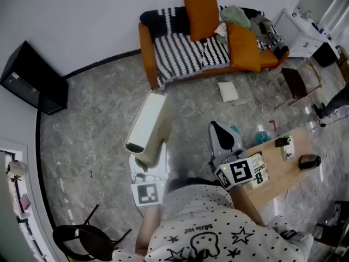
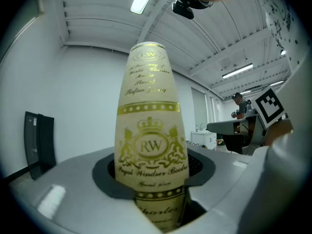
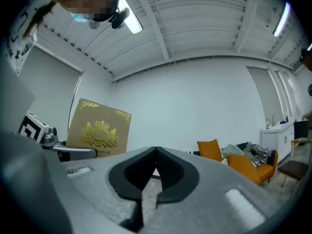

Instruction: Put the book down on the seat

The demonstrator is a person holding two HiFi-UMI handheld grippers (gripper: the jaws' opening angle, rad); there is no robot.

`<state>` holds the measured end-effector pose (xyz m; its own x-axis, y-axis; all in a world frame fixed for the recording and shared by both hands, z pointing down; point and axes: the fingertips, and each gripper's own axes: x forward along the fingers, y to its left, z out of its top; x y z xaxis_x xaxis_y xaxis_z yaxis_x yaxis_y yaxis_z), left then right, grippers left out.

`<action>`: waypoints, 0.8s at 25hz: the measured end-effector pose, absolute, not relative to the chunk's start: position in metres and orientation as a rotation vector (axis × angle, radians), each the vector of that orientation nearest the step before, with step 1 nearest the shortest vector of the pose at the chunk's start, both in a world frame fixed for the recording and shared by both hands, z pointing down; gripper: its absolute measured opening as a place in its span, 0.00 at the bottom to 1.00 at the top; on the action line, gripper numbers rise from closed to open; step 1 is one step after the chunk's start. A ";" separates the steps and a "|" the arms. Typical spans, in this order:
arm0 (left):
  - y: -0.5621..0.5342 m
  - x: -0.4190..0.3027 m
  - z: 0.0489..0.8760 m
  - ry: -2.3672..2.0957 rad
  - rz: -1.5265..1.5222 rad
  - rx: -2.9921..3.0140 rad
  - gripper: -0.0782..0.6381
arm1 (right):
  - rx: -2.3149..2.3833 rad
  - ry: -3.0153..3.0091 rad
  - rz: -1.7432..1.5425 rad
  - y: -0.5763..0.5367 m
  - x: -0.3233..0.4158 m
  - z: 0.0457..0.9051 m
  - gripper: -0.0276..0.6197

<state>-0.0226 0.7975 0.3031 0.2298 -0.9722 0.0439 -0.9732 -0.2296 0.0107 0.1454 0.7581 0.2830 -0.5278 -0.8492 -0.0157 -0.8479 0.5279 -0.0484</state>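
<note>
Cream cover, gilt crest: the book [image 2: 151, 145] stands upright in my left tongs [image 1: 148, 158], both pads clamped on its lower edge. My right tongs [image 3: 155, 168] are clenched on nothing and held level.

Step in hand: carrying. The book is well short of the sofa [image 1: 145, 47], with open floor between, so nothing is set down yet.

Next move, in my judgement: walk up to the sofa, tip the book flat over the striped seat cushion [image 1: 182, 56], then release. Orange cushions [image 1: 202, 15] and clothing crowd the sofa's right end.

Grey marbled floor [image 1: 92, 113]; a white pillow [image 1: 228, 91] lies just before the sofa. White wall [image 1: 82, 15] behind the sofa.
</note>
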 end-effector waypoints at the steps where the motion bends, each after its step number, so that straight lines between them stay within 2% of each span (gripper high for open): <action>1: 0.797 -0.022 0.304 -1.929 0.038 2.431 0.43 | -1.508 2.719 -0.045 0.757 0.146 0.283 0.04; 20: 0.801 0.020 0.309 -1.899 0.061 2.417 0.43 | -1.540 2.739 -0.017 0.760 0.188 0.281 0.04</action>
